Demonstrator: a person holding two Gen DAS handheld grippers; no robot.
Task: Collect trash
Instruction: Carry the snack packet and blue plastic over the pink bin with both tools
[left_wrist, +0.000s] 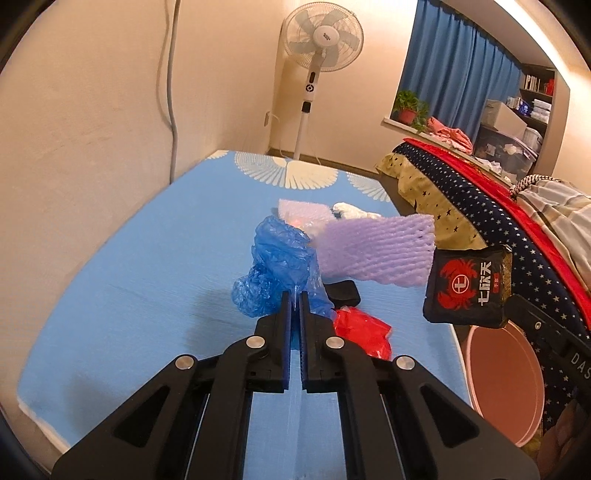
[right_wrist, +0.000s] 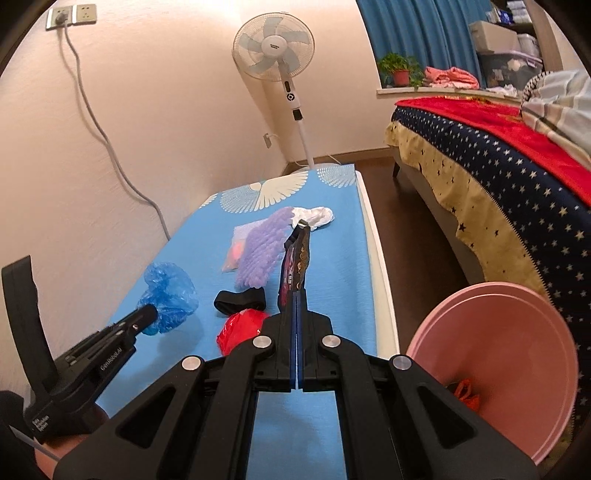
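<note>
While both claws are lifted above the blue bench (left_wrist: 129, 280), each is clamped on a piece of trash.

The left claw (left_wrist: 294, 301) pinches a crumpled blue plastic bag (left_wrist: 275, 266); the right claw (right_wrist: 297, 299) grips a dark crab-printed packet (right_wrist: 293, 266) edge-on. A red wrapper (right_wrist: 240, 328) lies just beside the right claw, purple foam netting (right_wrist: 262, 251) ahead, the pink basin (right_wrist: 517, 332) to its right.

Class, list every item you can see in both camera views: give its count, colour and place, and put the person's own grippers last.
Plastic bag: one, blue, held over table.
Snack packet: one, black with red crab, held up.
Foam net: one, purple, mid-table.
Red wrapper: one, near table edge.
Black band: one, mid-table.
White wad: one, far end.
Basin: one, pink, beside table.
Fan: one, white, corner.
Left gripper: shut on bag.
Right gripper: shut on packet.
</note>
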